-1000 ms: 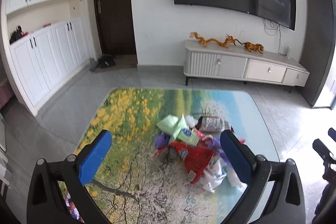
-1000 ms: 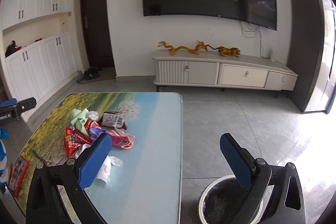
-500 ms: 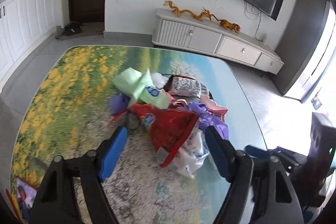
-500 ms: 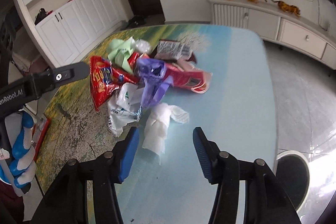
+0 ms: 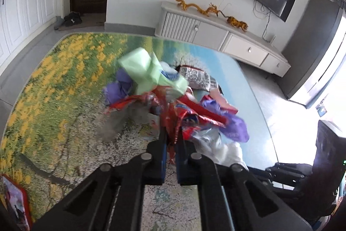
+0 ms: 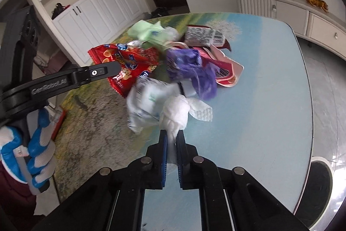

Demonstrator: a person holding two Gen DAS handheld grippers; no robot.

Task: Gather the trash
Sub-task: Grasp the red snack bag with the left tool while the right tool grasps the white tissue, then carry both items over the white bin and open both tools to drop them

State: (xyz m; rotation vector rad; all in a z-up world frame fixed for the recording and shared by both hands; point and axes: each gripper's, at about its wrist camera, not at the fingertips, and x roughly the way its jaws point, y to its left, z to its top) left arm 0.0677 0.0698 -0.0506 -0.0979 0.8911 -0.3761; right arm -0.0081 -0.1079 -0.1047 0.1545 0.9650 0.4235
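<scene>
Pinching a crumpled red snack wrapper (image 5: 186, 120) between closed jaws, left gripper (image 5: 170, 144); foil caught right at the fingertips, most of it bunched just ahead and to the right. Directly beyond the tips, piled trash: a light green packet (image 5: 149, 73) on top, a purple bag (image 5: 120, 88) ahead and to the left, a printed dark-edged wrapper (image 5: 197, 78) farther ahead and right, more purple plastic (image 5: 234, 129) close on the right, white crumpled plastic (image 5: 216, 144) just beside the right finger. Underneath it all, a table (image 5: 64, 83) with a flower-field and sky print. Near left of the gripper body, a red-edged card (image 5: 15, 202) at the table corner. Well beyond the far table edge, a white low cabinet (image 5: 216, 34) carrying golden dragon figures (image 5: 207, 9).

Clamped on a white tissue wad (image 6: 176, 114), right gripper (image 6: 170, 140); jaws closed, tissue squeezed between the tips and bulging just ahead. Touching the wad on the left, clear-white plastic; straight ahead, the purple bag (image 6: 190, 66) over a pink wrapper (image 6: 225, 68); ahead and left, the red snack wrapper (image 6: 127, 64) with the other gripper's black finger across it. Far left, a gloved hand (image 6: 32, 153) on that handle. Low on the right, off the table's edge, a round bin (image 6: 320, 176) on the floor.
</scene>
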